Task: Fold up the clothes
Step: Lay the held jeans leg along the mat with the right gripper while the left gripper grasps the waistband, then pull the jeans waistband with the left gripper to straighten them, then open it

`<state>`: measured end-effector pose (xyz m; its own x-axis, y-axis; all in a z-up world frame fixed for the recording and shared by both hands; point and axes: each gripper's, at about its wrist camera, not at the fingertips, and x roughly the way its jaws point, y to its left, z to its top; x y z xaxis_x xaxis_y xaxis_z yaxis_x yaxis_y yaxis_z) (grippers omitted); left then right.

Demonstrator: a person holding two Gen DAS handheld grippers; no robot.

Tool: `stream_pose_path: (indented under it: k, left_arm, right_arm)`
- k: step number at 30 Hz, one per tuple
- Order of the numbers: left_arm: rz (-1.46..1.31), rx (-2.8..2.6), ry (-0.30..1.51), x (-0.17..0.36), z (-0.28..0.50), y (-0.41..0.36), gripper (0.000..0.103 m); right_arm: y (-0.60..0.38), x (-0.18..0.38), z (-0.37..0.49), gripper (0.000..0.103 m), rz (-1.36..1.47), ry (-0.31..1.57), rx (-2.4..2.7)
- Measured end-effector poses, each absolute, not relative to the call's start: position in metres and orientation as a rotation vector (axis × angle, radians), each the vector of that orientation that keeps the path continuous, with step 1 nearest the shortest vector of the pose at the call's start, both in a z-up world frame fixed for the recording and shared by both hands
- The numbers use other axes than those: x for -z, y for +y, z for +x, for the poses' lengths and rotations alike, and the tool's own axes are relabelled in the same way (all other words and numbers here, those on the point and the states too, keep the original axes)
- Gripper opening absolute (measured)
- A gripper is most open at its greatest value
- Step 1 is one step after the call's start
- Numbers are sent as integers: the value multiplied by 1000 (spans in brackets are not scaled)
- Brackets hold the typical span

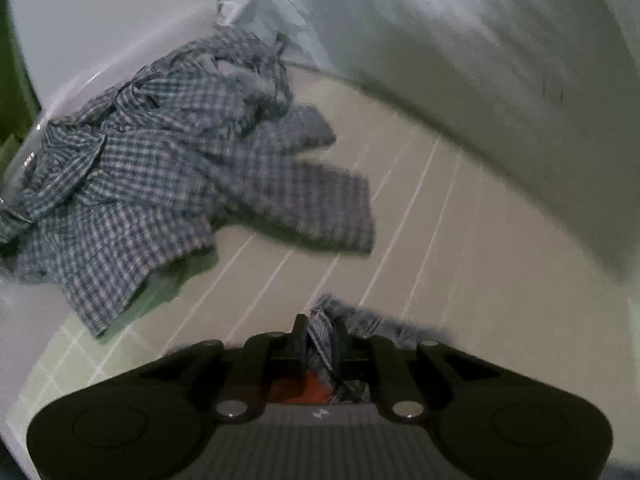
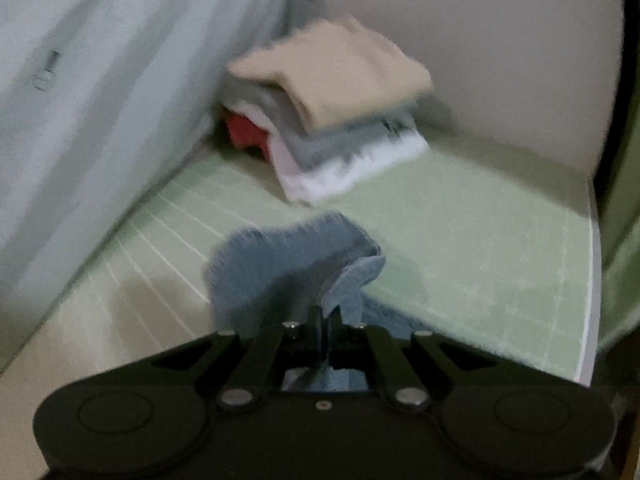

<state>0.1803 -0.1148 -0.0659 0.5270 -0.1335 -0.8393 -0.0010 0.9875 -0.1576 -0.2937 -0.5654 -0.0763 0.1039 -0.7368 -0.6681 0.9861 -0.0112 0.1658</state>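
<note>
Checked cloth (image 1: 320, 332) pinched inside left gripper (image 1: 319, 330), bunching just ahead

Nothing here can be read: no words, labels, brand names or numbers show in either view. The blur is heavy, and the one small dark mark on the pale sheet (image 1: 554, 88) is too smeared to make out.

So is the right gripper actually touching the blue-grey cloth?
Touching. The right wrist view shows the right gripper with its black fingers closed on a fold of the blue-grey cloth, which rises from between them.
</note>
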Motion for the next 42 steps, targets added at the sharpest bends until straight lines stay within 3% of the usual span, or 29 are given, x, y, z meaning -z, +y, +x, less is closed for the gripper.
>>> stream_pose_path:
  k: [7, 9, 10, 11, 12, 13, 17, 21, 27, 33, 36, 37, 38, 39, 40, 42]
  left_arm:
    - [-269, 102, 826, 21, 270, -123, 14]
    - [-321, 86, 720, 14, 297, -131, 23]
    - [-329, 68, 680, 10, 308, -135, 43]
    - [-293, 24, 672, 5, 312, -141, 70]
    - [-259, -8, 656, 1, 313, -145, 81]
    - [-232, -13, 624, 0, 306, -147, 89]
    - [-153, 7, 664, 16, 263, -134, 90]
    - [-104, -100, 791, 52, 205, -97, 90]
    - [-340, -179, 934, 95, 139, -36, 90]
    - [-541, -91, 996, 126, 151, -23, 90]
    - [-576, -64, 1017, 133, 159, -26, 80]
    - [-572, -54, 1018, 134, 161, -27, 62]
    - [-568, -43, 1020, 135, 164, -29, 37]
    - [-557, -32, 1019, 135, 165, -29, 23]
    - [-528, -20, 1014, 135, 166, -30, 14]
    - [-485, -11, 985, 130, 161, -26, 9]
  right_arm:
    - [-637, 20, -180, 3, 550, 364, 1280]
    - [-661, 16, -137, 4, 498, 359, 1231]
    - [-670, 15, -116, 22, 473, 368, 1205]
    - [-675, 15, -98, 36, 459, 388, 1201]
    - [-673, 16, -87, 59, 461, 395, 1197]
    - [-670, 17, -78, 61, 466, 400, 1191]
    - [-627, 47, -80, 72, 514, 477, 1060]
    - [-572, 93, -109, 73, 567, 644, 1003]
    - [-503, 130, -160, 74, 646, 792, 945]
    - [-458, 124, -182, 75, 647, 805, 919]
    - [-442, 116, -186, 76, 624, 798, 933]
    - [-433, 113, -188, 76, 617, 799, 941]
    - [-424, 112, -190, 76, 613, 799, 950]
    - [-416, 111, -192, 76, 612, 801, 958]
    - [-410, 111, -195, 76, 612, 804, 966]
    - [-397, 112, -200, 76, 618, 811, 980]
